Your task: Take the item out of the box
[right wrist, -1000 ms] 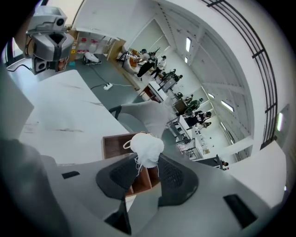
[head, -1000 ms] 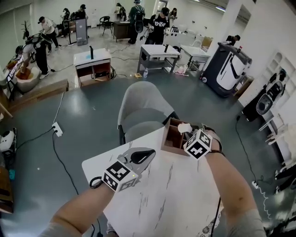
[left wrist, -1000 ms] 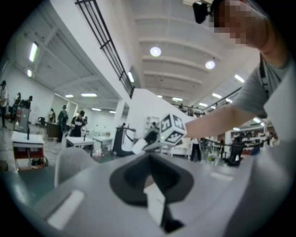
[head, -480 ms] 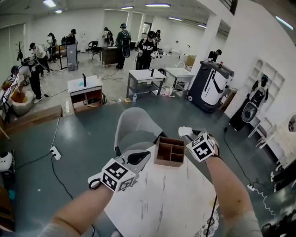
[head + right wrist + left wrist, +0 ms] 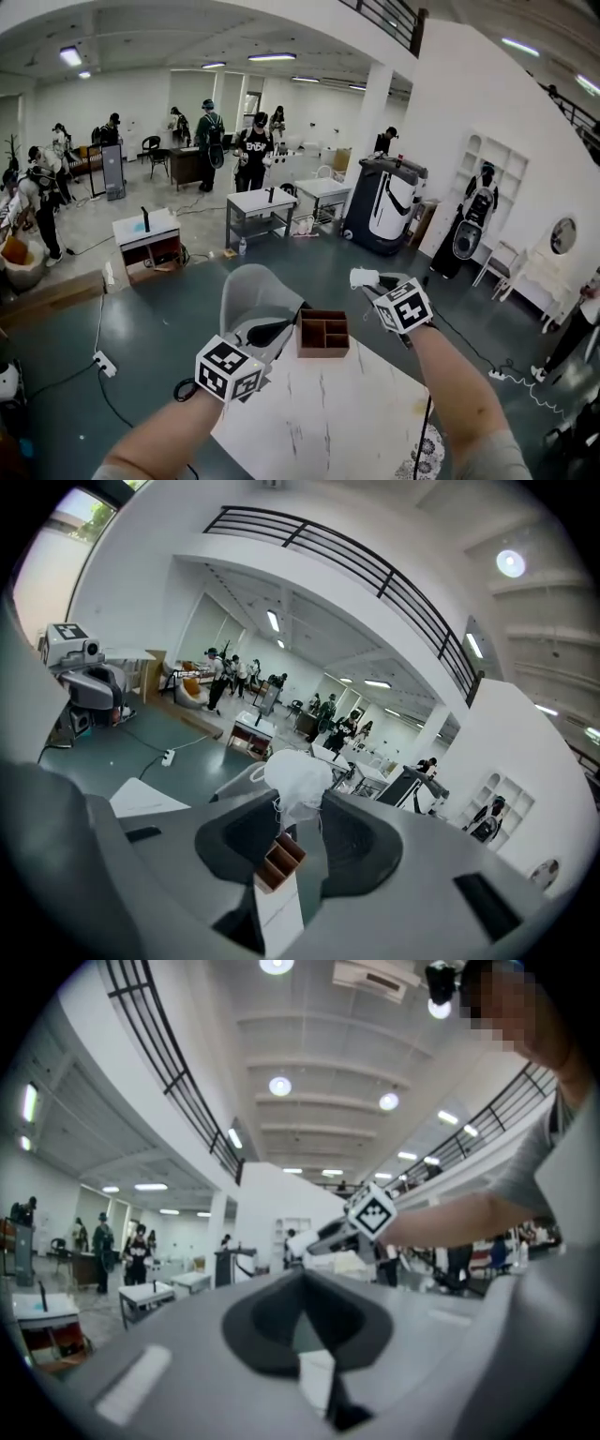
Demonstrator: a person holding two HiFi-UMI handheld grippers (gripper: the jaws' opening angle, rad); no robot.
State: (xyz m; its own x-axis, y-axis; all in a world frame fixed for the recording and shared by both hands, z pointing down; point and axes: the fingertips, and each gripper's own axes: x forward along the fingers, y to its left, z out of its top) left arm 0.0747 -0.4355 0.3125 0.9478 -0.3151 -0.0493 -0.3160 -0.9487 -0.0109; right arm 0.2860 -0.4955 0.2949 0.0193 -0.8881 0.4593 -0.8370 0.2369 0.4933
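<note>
Item: white crumpled soft item (image 5: 295, 772), pinched between the two jaws of the right gripper (image 5: 302, 803); in the air, not touching the box, with thin threads or a loop hanging from its lower edge

Right gripper: jaws part-way open, pressing on the item from both sides; most of the item bulges out beyond the tips; in the head view this gripper (image 5: 373, 281) is up and to the right of the box, with the item (image 5: 357, 277) at its front end, and its marker cube faces the camera

Left gripper: jaw tips together in its own view (image 5: 302, 1279), nothing between them; in the head view (image 5: 289, 326) it is held just left of the box, tips close to the box's left wall; contact cannot be judged

Box: brown wooden box with open compartments (image 5: 323, 333), upright on the far edge of the table, open side up; also seen under the item in the right gripper view (image 5: 279, 862)

Table: white marble-patterned table (image 5: 328, 412), box standing on it

Chair: grey moulded chair (image 5: 251, 292), just beyond the table's far edge, behind the left gripper

Cross-check: left gripper view shows the right gripper (image 5: 314, 1241) raised opposite, white item at its tip

Background: people (image 5: 253, 150) standing at work tables, well apart from the table
</note>
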